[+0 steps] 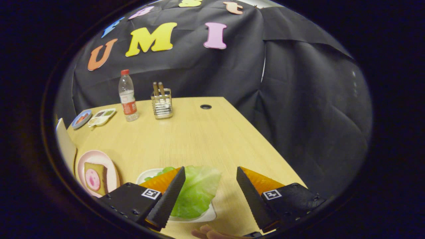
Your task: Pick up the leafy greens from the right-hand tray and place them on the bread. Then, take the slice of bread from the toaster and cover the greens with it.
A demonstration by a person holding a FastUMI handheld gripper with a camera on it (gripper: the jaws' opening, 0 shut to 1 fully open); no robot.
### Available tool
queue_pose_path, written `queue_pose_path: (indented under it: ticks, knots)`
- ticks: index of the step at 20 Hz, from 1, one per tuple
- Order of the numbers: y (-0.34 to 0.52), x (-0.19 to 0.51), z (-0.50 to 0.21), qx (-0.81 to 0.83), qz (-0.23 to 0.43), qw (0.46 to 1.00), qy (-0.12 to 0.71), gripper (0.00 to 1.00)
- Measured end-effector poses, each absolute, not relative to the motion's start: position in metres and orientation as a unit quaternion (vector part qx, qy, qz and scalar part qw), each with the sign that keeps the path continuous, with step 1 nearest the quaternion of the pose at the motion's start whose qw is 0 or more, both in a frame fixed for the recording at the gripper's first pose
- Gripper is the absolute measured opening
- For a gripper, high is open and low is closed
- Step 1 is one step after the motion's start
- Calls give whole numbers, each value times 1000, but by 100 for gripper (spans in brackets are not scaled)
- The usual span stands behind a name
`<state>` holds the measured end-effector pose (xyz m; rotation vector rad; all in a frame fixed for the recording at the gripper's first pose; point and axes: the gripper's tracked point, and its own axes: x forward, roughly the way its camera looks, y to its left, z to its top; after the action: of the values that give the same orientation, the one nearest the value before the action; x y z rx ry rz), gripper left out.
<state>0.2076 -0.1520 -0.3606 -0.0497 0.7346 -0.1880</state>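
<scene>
- Gripper [210,176] fingers spread wide, holding nothing.
- Lettuce [196,191] on white tray [207,217], partly between fingers.
- Bread [94,178] on pink plate [99,157], beside tray.

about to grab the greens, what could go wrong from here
1. The open gripper sits off-centre: the greens lie by one finger, so closing now might pinch only a leaf edge or miss.
2. The greens overhang their white tray; a low grip could catch the rim and drag the tray.
3. The bread sits on the pink plate beyond the tray, so a limp leaf could slip off during the carry.
</scene>
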Motion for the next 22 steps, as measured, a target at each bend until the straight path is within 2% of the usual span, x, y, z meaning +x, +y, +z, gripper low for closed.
queue_pose_path:
  ticks: [4,6,9,13,15,16,22]
  knots:
    - [-159,205,-394,-24,-100,909,405,96]
    - [-157,206,-392,-26,-96,911,401,96]
    - [-149,206,-390,-51,-81,908,408,89]
    - [-146,210,-391,-63,-92,906,408,27]
    - [-147,211,-383,-64,-97,909,400,14]
    - [-141,210,-377,-60,-88,912,395,1]
    - [-121,204,-321,-85,-63,933,345,0]
